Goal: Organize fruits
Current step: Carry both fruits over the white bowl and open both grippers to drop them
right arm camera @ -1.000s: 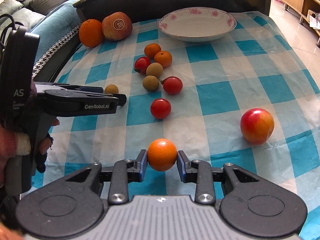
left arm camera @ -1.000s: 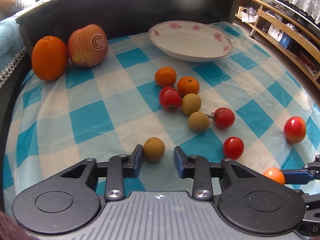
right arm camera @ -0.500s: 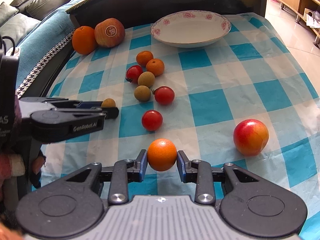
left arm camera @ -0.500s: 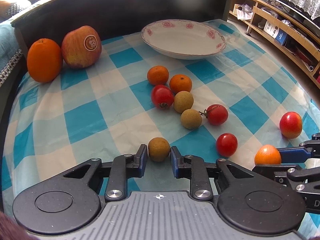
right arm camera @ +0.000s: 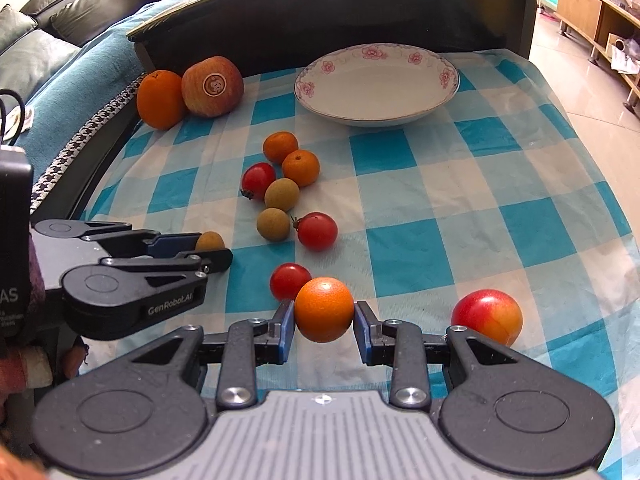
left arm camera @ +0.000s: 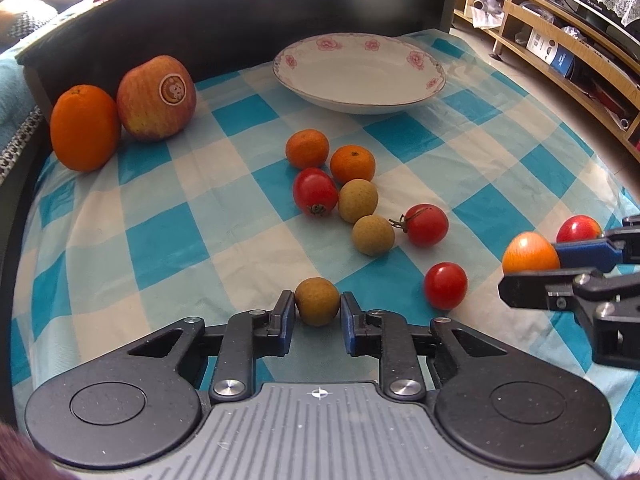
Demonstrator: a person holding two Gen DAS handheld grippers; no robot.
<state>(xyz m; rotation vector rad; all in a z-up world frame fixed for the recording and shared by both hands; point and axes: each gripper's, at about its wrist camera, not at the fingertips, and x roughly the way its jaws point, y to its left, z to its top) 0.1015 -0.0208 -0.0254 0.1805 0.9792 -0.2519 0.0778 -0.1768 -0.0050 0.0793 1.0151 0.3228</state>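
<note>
Checked blue-and-white cloth (left arm camera: pixel 168 240) covers the tabletop, and the floral-rimmed white plate (left arm camera: pixel 360 100) at its far side serves as the landmark. The left gripper (left arm camera: pixel 317 312) is closed on a small brown longan (left arm camera: pixel 317 301), well in front of the plate on the near part of the cloth, its pads pressing both sides of the fruit. The right gripper (right arm camera: pixel 324 322) clamps a small orange (right arm camera: pixel 324 309), also well in front of the plate and lifted clear of the cloth. Between the plate and the two grippers lies a loose cluster: two mandarins (left arm camera: pixel 307 149), two more longans (left arm camera: pixel 358 201) and three cherry tomatoes (left arm camera: pixel 315 192). To the left of the plate, against the dark headboard-like panel (left arm camera: pixel 240 20), a large orange (left arm camera: pixel 85 127) touches a stickered apple (left arm camera: pixel 157 98). A red-yellow fruit (right arm camera: pixel 487 316) sits in front of the plate to the right, just beside the right gripper.
</note>
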